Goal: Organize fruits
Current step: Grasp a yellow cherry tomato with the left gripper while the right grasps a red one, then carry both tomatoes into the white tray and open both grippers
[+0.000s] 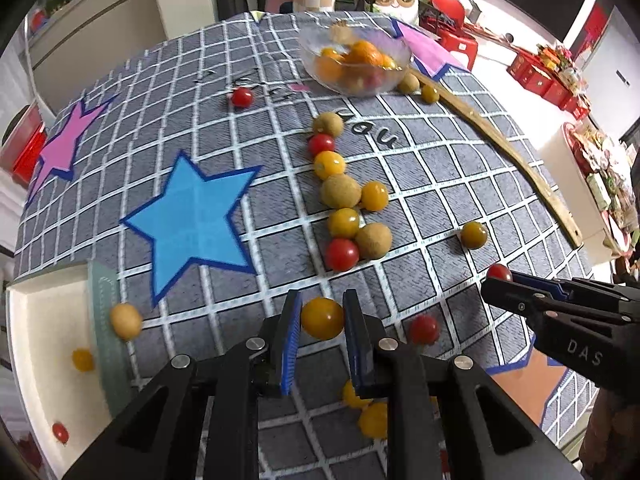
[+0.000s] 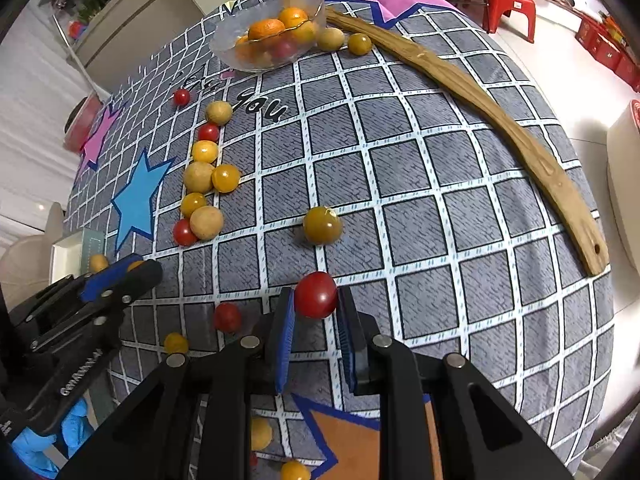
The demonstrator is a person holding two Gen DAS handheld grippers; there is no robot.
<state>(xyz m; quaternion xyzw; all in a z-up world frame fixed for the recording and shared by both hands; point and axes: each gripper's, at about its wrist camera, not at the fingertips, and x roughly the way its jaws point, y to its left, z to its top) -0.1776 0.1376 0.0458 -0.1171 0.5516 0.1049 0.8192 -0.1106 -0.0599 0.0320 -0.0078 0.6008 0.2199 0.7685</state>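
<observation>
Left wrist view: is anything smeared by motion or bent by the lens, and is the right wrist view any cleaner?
Left wrist view: the glass bowl and the fruit by the white tray look motion-smeared; the grid cloth bulges with fisheye distortion. The yellow tomato in the left gripper stays sharp. Right wrist view: same bulge, but crisper; the red tomato in the right gripper shows small glare spots.

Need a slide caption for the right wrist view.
Right gripper closed on a red cherry tomato above the grey grid tablecloth, loose fruits scattered beyond.

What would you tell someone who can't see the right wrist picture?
The right gripper holds a round red cherry tomato above a grey checked tablecloth scattered with small fruits, with a clear glass bowl of oranges farther back.
</observation>
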